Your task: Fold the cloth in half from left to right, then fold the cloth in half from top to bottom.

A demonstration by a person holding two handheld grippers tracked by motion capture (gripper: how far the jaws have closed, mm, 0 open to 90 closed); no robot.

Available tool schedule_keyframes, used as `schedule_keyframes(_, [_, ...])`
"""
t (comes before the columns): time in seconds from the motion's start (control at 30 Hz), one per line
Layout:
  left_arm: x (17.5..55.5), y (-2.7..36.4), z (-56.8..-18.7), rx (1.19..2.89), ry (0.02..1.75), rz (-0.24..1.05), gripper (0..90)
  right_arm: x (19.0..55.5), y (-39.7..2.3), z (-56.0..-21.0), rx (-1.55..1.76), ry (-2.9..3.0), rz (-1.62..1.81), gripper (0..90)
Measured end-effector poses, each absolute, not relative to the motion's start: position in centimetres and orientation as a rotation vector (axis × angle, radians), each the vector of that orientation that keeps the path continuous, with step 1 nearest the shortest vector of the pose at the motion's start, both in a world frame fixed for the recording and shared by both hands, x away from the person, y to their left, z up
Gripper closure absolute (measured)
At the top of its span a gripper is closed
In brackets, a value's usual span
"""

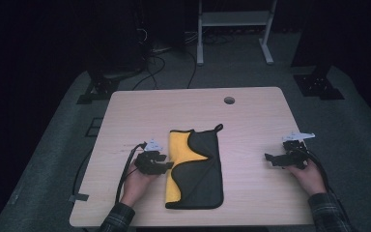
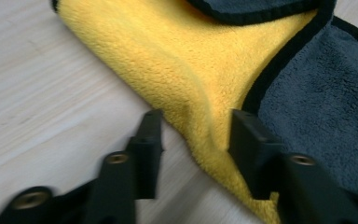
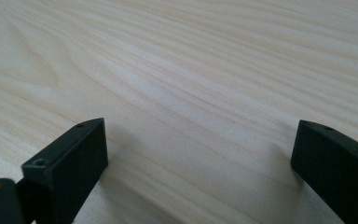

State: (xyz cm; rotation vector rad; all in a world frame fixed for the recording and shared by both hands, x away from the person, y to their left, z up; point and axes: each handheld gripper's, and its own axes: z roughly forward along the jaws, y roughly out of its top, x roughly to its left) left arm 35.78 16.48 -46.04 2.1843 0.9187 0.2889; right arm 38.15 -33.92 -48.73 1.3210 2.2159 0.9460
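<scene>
Yellow-and-grey cloth (image 1: 195,166) lies mid-bench (image 1: 251,111), long axis running twelve to six. Left tool (image 1: 166,165) sits at its nine o'clock edge, jaws parted astride the yellow hem, not pinching. Right tool (image 1: 269,158), released, waits well apart at three o'clock.

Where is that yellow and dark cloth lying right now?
In the high view, the folded cloth lies near the middle of the wooden table, toward the person's edge, with the left gripper at its yellow left edge.

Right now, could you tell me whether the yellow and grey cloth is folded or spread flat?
Folded: the cloth lies doubled on the table, grey layers overlapping the yellow side, which shows along its left.
</scene>
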Motion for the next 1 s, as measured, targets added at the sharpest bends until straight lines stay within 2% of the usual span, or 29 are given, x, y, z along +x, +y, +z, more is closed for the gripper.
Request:
schedule_keyframes(0.1, [35.3,17.5,-45.9,2.173,0.932,0.318,37.2,38.1,-33.8,-48.7,1.329,2.212,0.945,2.5])
schedule_keyframes(0.5, [33.2,21.8,-46.6,2.195,1.020,0.407,10.1,38.2,-33.7,-48.7,1.337,2.205,0.940,2.0])
schedule_keyframes(0.67, [32.5,22.9,-47.3,2.211,0.997,0.414,2.3,38.3,-33.7,-48.7,1.338,2.205,0.937,1.7])
schedule_keyframes(0.77, [32.3,23.3,-47.7,2.228,0.994,0.390,1.7,38.4,-33.5,-48.5,1.347,2.221,0.917,2.5])
schedule_keyframes(0.83, [32.2,23.5,-47.9,2.224,0.979,0.385,0.0,38.4,-33.5,-48.3,1.346,2.238,0.934,7.0])
schedule_keyframes(1.0, [31.8,23.8,-48.3,2.196,0.938,0.412,0.0,38.3,-33.1,-47.4,1.345,2.252,1.001,7.1])
